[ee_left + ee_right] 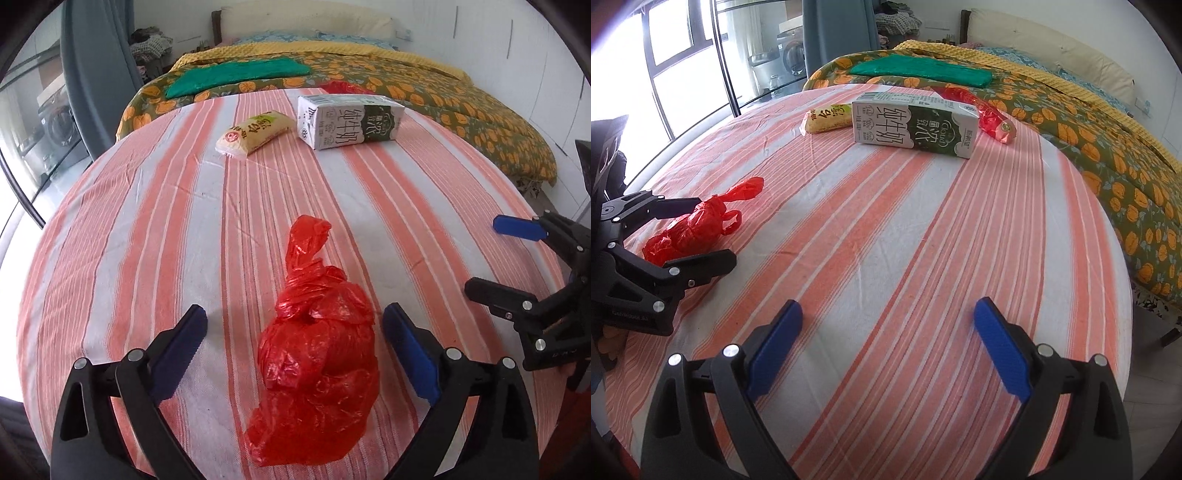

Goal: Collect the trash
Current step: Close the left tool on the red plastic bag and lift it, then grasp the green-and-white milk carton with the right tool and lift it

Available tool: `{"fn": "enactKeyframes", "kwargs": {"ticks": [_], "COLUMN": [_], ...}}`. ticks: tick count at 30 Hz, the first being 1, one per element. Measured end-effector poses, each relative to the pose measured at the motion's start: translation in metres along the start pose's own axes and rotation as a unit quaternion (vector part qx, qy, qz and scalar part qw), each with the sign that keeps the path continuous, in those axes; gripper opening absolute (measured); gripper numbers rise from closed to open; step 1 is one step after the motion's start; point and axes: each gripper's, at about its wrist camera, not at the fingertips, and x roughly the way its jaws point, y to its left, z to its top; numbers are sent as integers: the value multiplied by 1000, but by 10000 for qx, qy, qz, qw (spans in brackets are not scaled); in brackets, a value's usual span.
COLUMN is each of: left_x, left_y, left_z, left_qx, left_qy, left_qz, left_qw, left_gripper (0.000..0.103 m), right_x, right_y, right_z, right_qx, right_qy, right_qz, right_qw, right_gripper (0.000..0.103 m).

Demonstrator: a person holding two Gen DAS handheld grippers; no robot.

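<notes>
Left gripper [294, 332] jaws wide apart. Knotted red plastic bag [314, 373] lies on the surface between them; blue pads clear of it on both sides, no contact. The right wrist view agrees: left gripper [716, 229] straddles the red bag [694, 225], black fingers either side, the bag resting on the cloth, not lifted.

Right gripper [888, 347] jaws also wide apart, nothing between them but bare striped cloth [886, 221]. In the left wrist view the right gripper [487, 254] sits at the right edge, well apart from the bag.

Surface is covered by an orange-and-white striped cloth. Bag is at the near side of it, knot and loose tail pointing away from the left camera.

Other items at the far side of the surface:
- milk carton [349, 120], white and dark green, lying on its side
- small yellow snack packet [253, 134] just left of the carton, not touching it in the left view
- red foil wrapper [982, 110] behind and right of the carton, close to it; only a sliver shows over the carton in the left view

Beyond the surface: bed [1108, 155] with an orange-flower quilt, a folded green cloth [923, 70] on top. Window [665, 44] on the left side of the right wrist view.
</notes>
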Motion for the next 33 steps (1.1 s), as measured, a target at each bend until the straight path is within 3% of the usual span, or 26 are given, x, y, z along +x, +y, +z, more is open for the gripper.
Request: {"fn": "enactKeyframes", "kwargs": {"ticks": [5, 10, 17, 20, 24, 29, 31, 33], "left_x": [1, 1, 2, 1, 1, 1, 1, 1], "left_y": [-1, 0, 1, 1, 2, 2, 2, 2], "left_z": [0, -1, 0, -1, -1, -1, -1, -1], "left_qx": [6, -16, -44, -56, -64, -63, -64, -64], "left_qy": [9, 11, 11, 6, 6, 5, 5, 5], "left_qz": [57, 28, -15, -27, -33, -32, -33, -33], "left_qw": [10000, 10000, 10000, 10000, 10000, 10000, 10000, 10000], "left_gripper": [98, 98, 98, 99, 99, 99, 99, 99], "right_x": [-3, 4, 57, 81, 113, 96, 81, 59], "right_y": [-5, -21, -32, -21, -9, -14, -17, -26], "right_z": [6, 58, 147, 167, 174, 178, 173, 170], "right_qx": [-239, -1284, -2550, -3040, -3301, -2922, -2774, -2154], "right_qy": [-60, -306, 281, 469, 1042, 1313, 1369, 1344], "right_qz": [152, -110, -381, -588, -519, -94, -57, 271], "right_qw": [9996, 9912, 9658, 9497, 9367, 9472, 9509, 9669], "right_gripper": [92, 91, 91, 91, 90, 52, 43, 40]}}
